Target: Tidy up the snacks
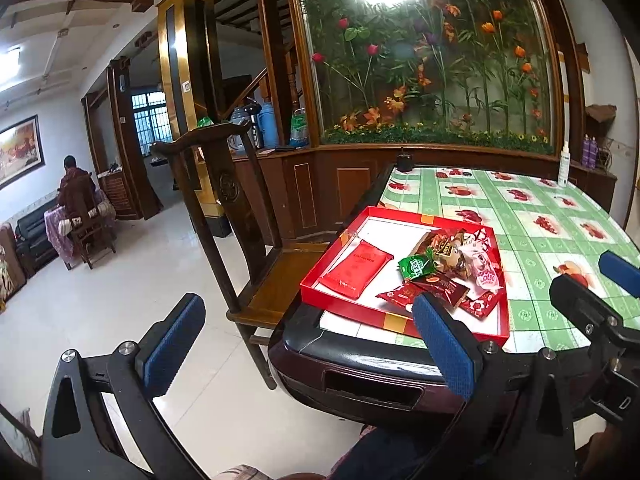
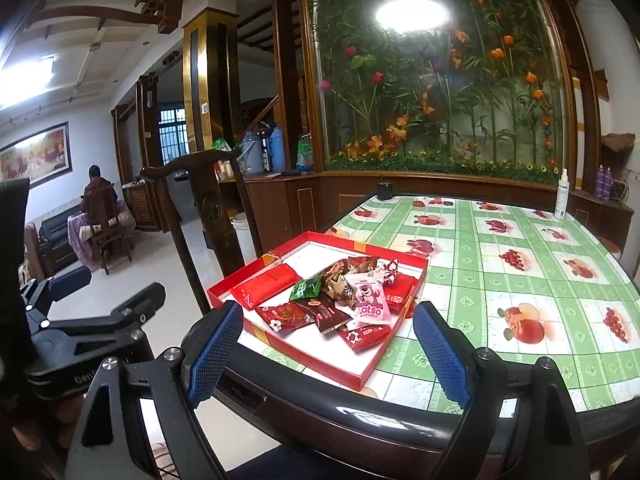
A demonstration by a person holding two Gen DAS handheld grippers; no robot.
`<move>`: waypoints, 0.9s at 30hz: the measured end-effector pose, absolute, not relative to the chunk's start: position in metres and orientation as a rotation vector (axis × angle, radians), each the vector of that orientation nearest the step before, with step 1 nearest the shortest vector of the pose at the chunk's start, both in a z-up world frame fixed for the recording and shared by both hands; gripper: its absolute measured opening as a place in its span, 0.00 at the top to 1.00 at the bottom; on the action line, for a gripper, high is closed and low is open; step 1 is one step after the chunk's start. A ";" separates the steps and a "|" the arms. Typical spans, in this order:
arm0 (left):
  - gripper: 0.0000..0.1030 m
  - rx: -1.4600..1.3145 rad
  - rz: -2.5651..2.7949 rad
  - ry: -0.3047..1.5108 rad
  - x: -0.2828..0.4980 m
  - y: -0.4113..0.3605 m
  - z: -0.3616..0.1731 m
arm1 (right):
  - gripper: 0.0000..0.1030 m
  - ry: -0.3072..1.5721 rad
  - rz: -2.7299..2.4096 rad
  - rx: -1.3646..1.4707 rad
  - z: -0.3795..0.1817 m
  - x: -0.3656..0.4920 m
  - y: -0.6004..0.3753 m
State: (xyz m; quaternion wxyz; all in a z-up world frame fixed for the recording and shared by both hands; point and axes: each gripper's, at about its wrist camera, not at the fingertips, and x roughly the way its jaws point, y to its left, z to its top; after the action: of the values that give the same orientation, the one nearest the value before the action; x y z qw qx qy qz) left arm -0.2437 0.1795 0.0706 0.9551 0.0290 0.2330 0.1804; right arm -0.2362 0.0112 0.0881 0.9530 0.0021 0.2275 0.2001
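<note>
A red tray (image 1: 352, 306) (image 2: 296, 354) sits on the near left corner of the table. On its white floor lie a flat red packet (image 1: 356, 268) (image 2: 266, 288), a green packet (image 1: 416, 266) (image 2: 306, 288), a pink Lotso packet (image 1: 486, 276) (image 2: 370, 306), brown packets (image 2: 344, 276) and dark red packets (image 1: 400, 294) (image 2: 284, 316), mostly heaped at the tray's right side. My left gripper (image 1: 310, 344) hovers open before the table's corner, holding nothing. My right gripper (image 2: 328, 350) is open too, short of the tray's near edge, with nothing between its pads.
A green checked cloth with fruit prints covers the table (image 2: 500, 280). A dark wooden chair (image 1: 224, 184) (image 2: 208, 200) stands at the table's left side. A white spray bottle (image 2: 562, 196) and a small dark pot (image 2: 386, 191) stand at the far edge. Far off, a person (image 1: 74, 184) sits.
</note>
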 end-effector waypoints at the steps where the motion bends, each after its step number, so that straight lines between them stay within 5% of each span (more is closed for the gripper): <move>1: 0.00 0.059 0.367 0.474 -0.244 0.180 0.071 | 0.14 0.461 0.405 0.003 0.088 -0.236 0.011; 27: 0.00 0.034 0.340 0.514 -0.243 0.182 0.067 | 0.14 0.494 0.382 0.008 0.077 -0.233 0.015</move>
State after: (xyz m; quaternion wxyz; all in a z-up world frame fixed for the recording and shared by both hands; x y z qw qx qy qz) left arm -0.2432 0.1819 0.0669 0.9528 0.0168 0.2529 0.1673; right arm -0.2330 0.0151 0.0771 0.9517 0.0040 0.2428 0.1878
